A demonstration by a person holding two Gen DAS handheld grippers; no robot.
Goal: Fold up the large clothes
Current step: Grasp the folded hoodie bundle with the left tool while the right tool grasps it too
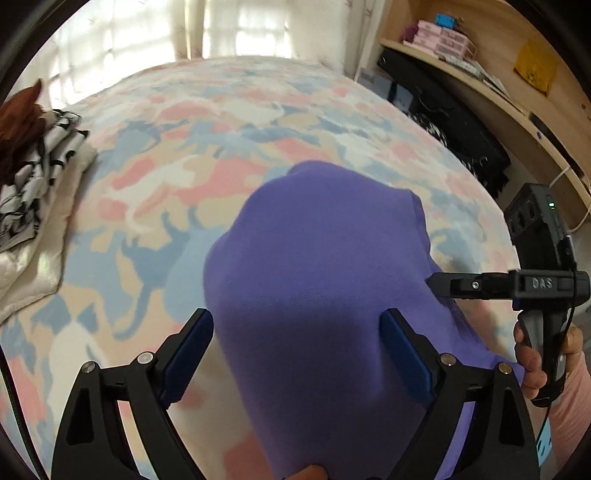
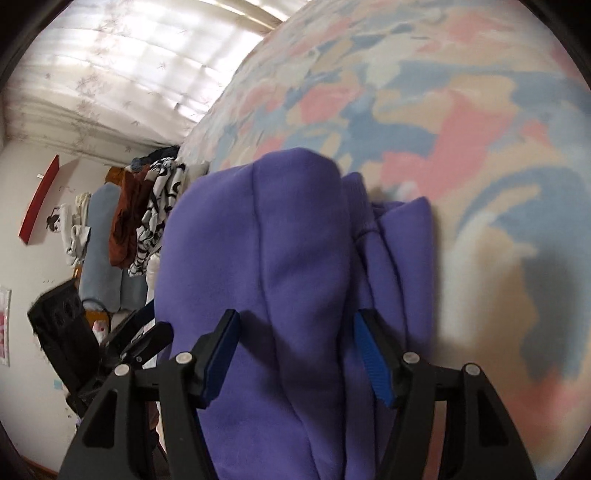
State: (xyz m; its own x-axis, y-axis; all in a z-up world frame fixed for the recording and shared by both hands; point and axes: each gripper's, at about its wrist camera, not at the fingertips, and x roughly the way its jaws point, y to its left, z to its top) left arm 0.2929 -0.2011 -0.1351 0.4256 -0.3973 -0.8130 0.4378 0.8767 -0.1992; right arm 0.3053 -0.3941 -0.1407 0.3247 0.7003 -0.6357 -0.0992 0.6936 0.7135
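A purple fleece garment point(image 1: 317, 280) lies bunched and folded on the bed. It also shows in the right wrist view point(image 2: 280, 266), with layered folds at its right side. My left gripper point(image 1: 297, 325) is open, its blue-padded jaws spread either side of the cloth. My right gripper point(image 2: 295, 332) is open too, its jaws astride a ridge of the purple cloth. In the left wrist view the right gripper point(image 1: 439, 282) reaches in from the right, its tips touching the garment's right edge.
The bed has a pastel pink, blue and beige blanket point(image 1: 177, 155). A pile of black-and-white and rust clothes point(image 1: 33, 158) lies at the bed's left. Wooden shelves point(image 1: 480, 74) with boxes stand at the right. A curtained window point(image 1: 221, 33) is behind.
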